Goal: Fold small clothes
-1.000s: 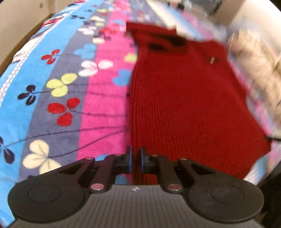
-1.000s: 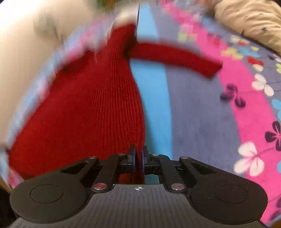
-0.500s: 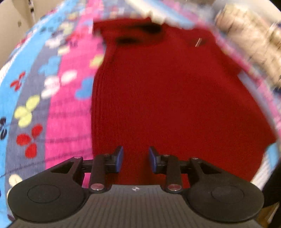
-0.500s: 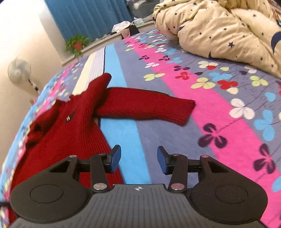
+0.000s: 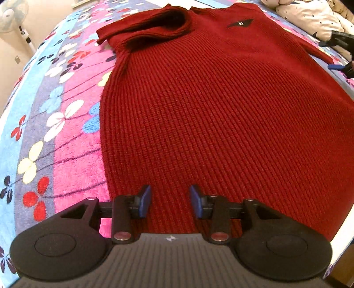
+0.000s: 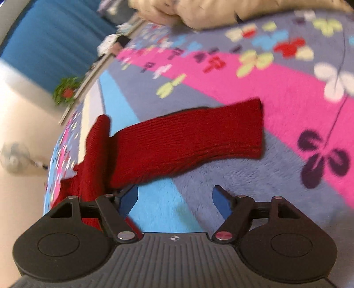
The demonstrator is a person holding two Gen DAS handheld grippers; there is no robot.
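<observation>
A striped fleece blanket [image 5: 66, 137] with flower prints is covering the bed and filling most of both views. A red knit sweater [image 5: 221, 115] is lying flat on it, its body spreading from the centre of the left wrist view out toward 3 o'clock, its collar sitting up near 12 o'clock. One sleeve [image 5: 150, 26] is lying folded across the shoulder at about 11 o'clock. In the right wrist view the other sleeve [image 6: 194, 137] is stretching straight out across the blanket from 9 o'clock toward 2 o'clock, cuff end resting on the pink stripe. A cream quilt [image 6: 221, 11] is bunching up at 12 o'clock there. The left gripper [image 5: 170, 201] is hovering at 6 o'clock over the sweater's hem, jaws standing apart and holding nothing. The right gripper [image 6: 174, 199] is sitting at 6 o'clock just below the sleeve, jaws spread wide and gripping nothing. A small fan [image 5: 13, 15] is standing at 10 o'clock in the left view.
</observation>
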